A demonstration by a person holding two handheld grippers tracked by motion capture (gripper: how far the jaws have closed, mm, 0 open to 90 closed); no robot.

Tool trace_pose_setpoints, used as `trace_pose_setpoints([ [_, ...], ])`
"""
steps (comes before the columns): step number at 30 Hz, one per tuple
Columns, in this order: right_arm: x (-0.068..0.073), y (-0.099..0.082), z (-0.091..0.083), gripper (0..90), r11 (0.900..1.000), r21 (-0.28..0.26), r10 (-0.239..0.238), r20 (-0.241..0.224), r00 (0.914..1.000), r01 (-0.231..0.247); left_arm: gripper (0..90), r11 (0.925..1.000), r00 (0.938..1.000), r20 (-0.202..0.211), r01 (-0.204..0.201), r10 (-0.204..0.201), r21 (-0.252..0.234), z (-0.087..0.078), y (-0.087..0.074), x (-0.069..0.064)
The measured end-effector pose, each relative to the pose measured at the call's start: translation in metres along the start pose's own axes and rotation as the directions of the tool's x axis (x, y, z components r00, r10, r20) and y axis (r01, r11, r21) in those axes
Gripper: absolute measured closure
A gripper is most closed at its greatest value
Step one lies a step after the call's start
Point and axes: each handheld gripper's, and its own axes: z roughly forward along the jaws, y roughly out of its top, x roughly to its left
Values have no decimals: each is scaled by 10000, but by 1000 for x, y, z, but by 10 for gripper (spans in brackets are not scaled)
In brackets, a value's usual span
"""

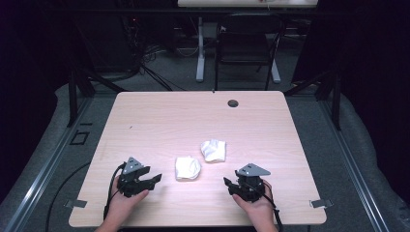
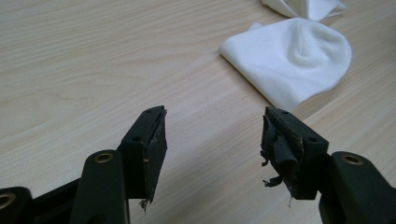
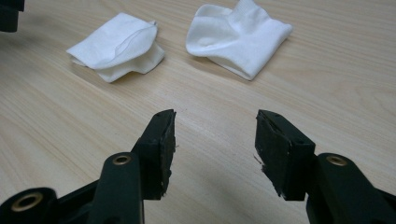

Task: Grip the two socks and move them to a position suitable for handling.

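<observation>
Two folded white cloths, one nearer (image 1: 187,167) and one farther (image 1: 213,150), are seen on the light wooden tabletop (image 1: 159,121). Both the left gripper (image 1: 151,182) and right gripper (image 1: 229,185) are held with fingers wide, empty.

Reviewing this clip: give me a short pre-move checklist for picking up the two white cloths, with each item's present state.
1. Left gripper jaws open, nothing between them: ok.
2. Right gripper jaws open, nothing between them: ok.
3. Near cloth lies flat on the table, apart from both grippers: ok.
4. Far cloth lies just beyond it; the high view shows a narrow gap, so they seem separate: ok.
5. Bare wood between each gripper and the cloths, no obstacle in the path: ok.
6. Left gripper's pads look frayed, with shreds hanging; whether grip suffers: cannot tell.
</observation>
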Motion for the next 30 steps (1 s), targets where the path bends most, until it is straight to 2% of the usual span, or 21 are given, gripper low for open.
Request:
trace_pose_setpoints([
  [3, -1, 0, 1, 476, 10000, 30, -63, -101, 9999, 63, 402, 10000, 10000, -57, -2, 1, -38, 0, 1, 0],
  [8, 1, -1, 1, 486, 9999, 41, -139, 61, 9999, 139, 404, 9998, 9998, -35, -214, 214, -35, -1, -1, -3],
  [13, 6, 0, 3, 489, 9995, 0, -323, 157, 9994, 323, 404, 9998, 9998, 12, -196, 196, -37, -3, -1, -4],
  [14, 7, 0, 5, 493, 9981, 146, -602, 205, 9980, 599, 404, 9997, 9997, 18, -235, 235, -87, -3, -1, -4],
  [16, 8, 0, 6, 496, 9968, 238, -772, 219, 9968, 767, 412, 9996, 9997, 98, -238, 240, -141, -3, -1, -5],
  [20, 7, 1, 5, 511, 9977, 184, -653, 311, 9974, 648, 434, 9992, 9991, 135, -400, 401, -77, 0, 0, -11],
  [23, 6, 0, 6, 519, 9989, 95, -461, 242, 9986, 459, 491, 9986, 9985, 91, -530, 531, -61, 1, 1, -15],
  [24, 4, 0, 5, 524, 9992, 129, -385, 196, 9991, 383, 525, 9980, 9977, 299, -611, 615, -134, 2, 3, -20],
  [28, 4, 0, 5, 528, 9991, 115, -409, 167, 9990, 407, 568, 9964, 9958, 349, -846, 849, -104, 4, 7, -26],
  [30, 5, 0, 5, 530, 9992, 62, -398, 164, 9991, 397, 619, 9957, 9951, 355, -921, 924, -112, 10, 13, -30],
])
